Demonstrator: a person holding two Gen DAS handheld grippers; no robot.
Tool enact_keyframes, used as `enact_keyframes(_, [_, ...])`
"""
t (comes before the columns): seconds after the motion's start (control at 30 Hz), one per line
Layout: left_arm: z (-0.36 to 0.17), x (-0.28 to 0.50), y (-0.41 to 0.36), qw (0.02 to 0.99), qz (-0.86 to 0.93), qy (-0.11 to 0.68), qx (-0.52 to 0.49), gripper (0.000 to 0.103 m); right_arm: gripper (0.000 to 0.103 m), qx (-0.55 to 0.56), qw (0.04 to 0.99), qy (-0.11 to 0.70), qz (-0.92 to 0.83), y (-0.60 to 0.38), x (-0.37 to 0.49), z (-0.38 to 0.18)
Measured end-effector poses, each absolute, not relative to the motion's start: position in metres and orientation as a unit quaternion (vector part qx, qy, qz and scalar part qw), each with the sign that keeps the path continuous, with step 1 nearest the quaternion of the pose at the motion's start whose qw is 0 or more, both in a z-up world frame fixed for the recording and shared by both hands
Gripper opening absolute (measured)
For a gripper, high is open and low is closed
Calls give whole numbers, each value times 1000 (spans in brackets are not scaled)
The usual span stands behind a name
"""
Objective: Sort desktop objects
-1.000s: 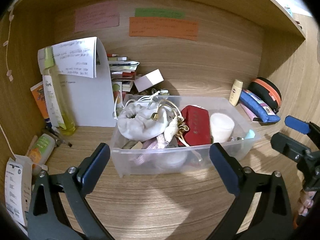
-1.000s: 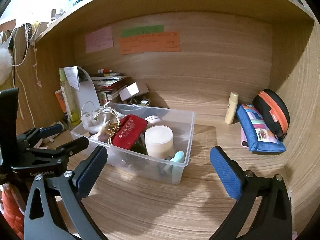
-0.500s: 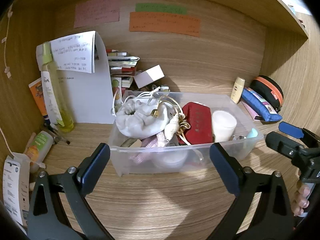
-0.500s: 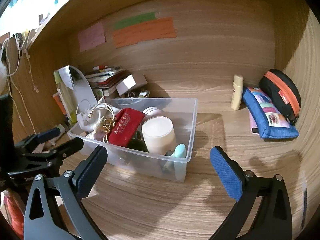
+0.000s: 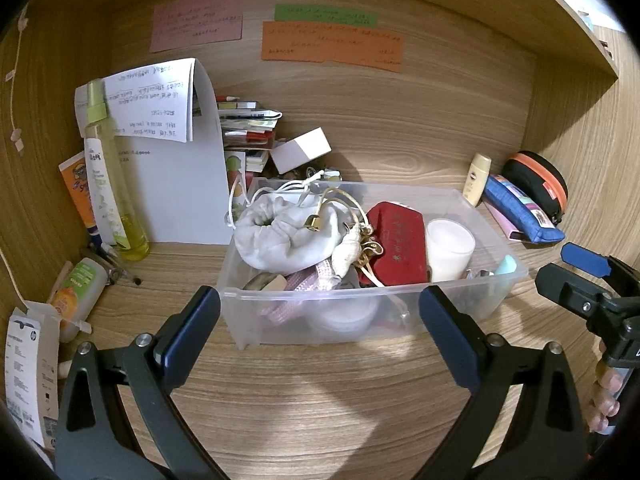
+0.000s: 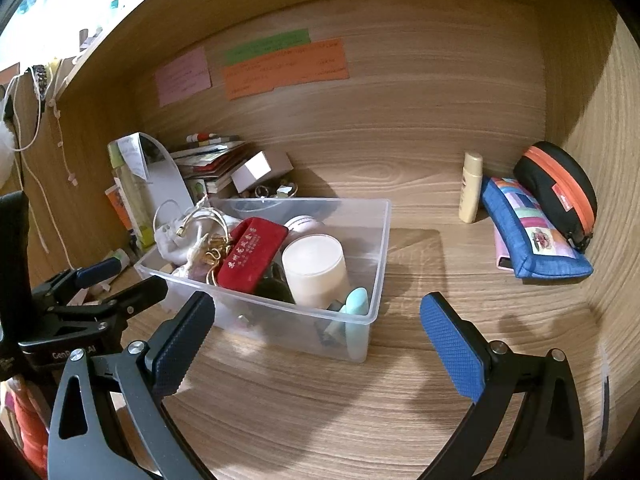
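Grippers poised before a clear plastic storage bin [image 5: 372, 312] on a wood-grain desk [image 5: 320, 400] inside a wooden alcove. Left gripper [image 5: 320, 328] held with blue-padded fingers spread wide, gripping nothing, just short of the bin's near wall. Right gripper [image 6: 316, 334] likewise spread and unloaded, aimed at the bin's right front corner. Packed into the bin: white drawstring cloth pouch [image 5: 288, 236] with gold-tipped cord, red velvet rectangular case [image 6: 252, 254] bearing gold lettering, white frosted cylindrical candle jar [image 6: 316, 268], mint-green rounded item [image 6: 356, 302] at the right end. Left of the bin, tall yellow-green spray bottle [image 5: 108, 184] upright against a curled white paper sheet [image 5: 176, 160]. Stacked booklets [image 5: 246, 128] and small white box [image 5: 300, 150] behind. Well apart to the right, near the alcove's side wall: cream lotion bottle [image 6: 470, 186] upright, blue patchwork zip pouch [image 6: 532, 236] and black oval case with orange zip [image 6: 560, 188] leaning together. Pink, green and orange paper notes [image 6: 284, 66] stuck on the back wall.
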State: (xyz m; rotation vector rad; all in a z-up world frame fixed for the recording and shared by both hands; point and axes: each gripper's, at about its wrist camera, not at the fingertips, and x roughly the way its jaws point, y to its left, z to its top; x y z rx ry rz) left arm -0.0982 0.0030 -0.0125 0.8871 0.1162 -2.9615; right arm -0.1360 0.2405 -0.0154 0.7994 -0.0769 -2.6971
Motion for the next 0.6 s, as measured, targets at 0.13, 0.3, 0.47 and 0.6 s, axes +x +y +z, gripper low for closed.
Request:
enact_keyframes(0.13, [-11, -96, 3, 20, -959, 40, 280, 101, 103, 284, 164, -29, -944, 240, -136, -17])
enact_keyframes(0.3, [-7, -91, 5, 19, -962, 35, 269, 101, 103, 286, 165, -32, -943, 241, -137, -17])
enact_keyframes(0.47, [-7, -91, 6, 21, -963, 31, 268, 101, 103, 288, 169, -35, -942, 241, -138, -18])
enact_keyframes(0.6, [-6, -91, 6, 22, -963, 31, 267, 101, 103, 288, 171, -34, -942, 239, -138, -18])
